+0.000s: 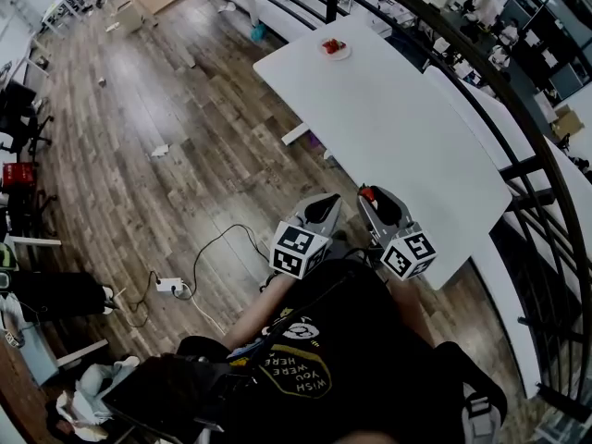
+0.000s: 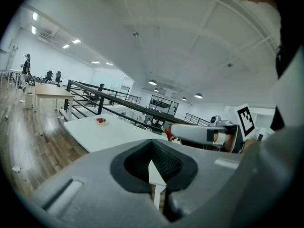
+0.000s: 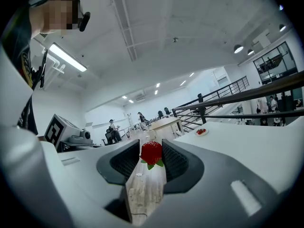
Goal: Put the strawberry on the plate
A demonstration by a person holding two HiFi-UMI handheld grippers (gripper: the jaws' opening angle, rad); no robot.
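— Black shirt closest, with both tools held just past it, over the near end of the table. Right gripper?
— Clamped on the strawberry: pinched at the tips, leaves at the lower end.
— Left gripper?
— Closed on nothing, just beside the right.
— Plate?
— At the far end of the table, well apart from both, already carrying red pieces. Straight ahead along the table's length. Seen from the right gripper view, off to the right of the jaw line.
— So?
— Probably a long carry forward by the right, turning right of its present aim before lowering.
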